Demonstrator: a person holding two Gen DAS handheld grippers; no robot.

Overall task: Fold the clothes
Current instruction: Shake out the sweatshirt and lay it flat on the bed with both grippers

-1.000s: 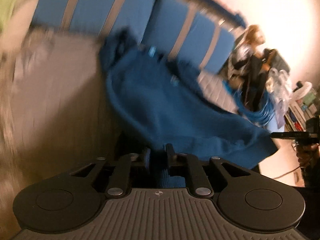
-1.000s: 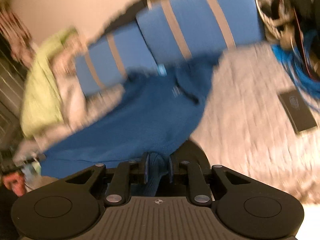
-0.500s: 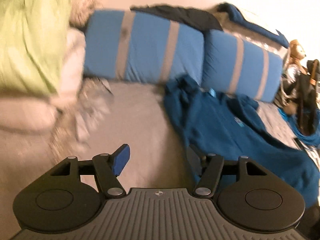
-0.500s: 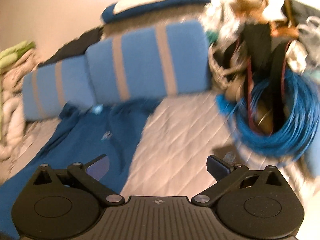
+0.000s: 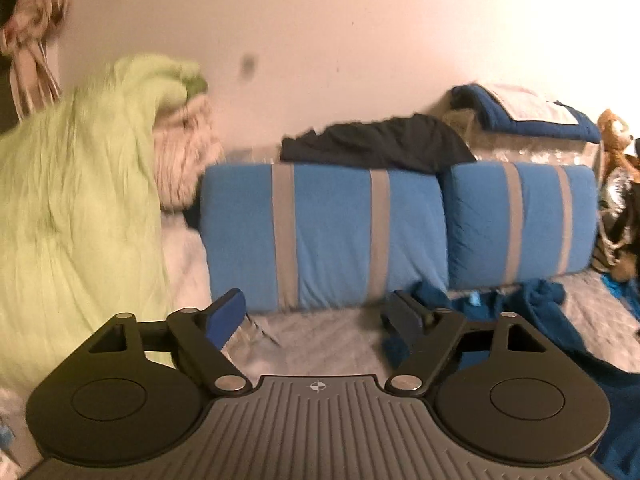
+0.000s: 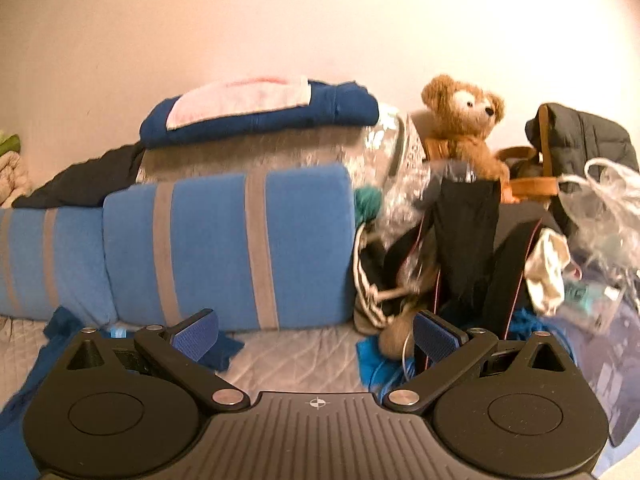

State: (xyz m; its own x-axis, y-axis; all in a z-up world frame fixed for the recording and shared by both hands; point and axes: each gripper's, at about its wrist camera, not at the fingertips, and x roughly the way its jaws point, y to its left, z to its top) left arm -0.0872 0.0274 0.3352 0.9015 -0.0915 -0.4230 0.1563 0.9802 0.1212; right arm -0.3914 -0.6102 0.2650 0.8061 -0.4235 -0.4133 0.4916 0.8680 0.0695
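Observation:
A dark blue garment (image 5: 532, 312) lies spread on the grey quilted bed (image 5: 320, 340), low and to the right in the left wrist view. Its collar end (image 6: 60, 328) shows at the lower left of the right wrist view. My left gripper (image 5: 316, 314) hangs above the bed with its jaws opening and nothing between them; the garment lies behind its right finger. My right gripper (image 6: 316, 334) stands wide open and empty, raised over the bed and facing the pillows.
Two blue pillows with grey stripes (image 5: 328, 232) (image 6: 224, 248) line the wall, topped by a black garment (image 5: 376, 144) and a folded blue blanket (image 6: 260, 116). A light green blanket heap (image 5: 76, 216) is at left. A teddy bear (image 6: 460, 124), bags and blue cable (image 6: 384, 364) crowd the right.
Both grippers let go of the blue garment, opened wide and rose, tilting up from the bed toward the pillows and wall. The garment now lies on the bed.

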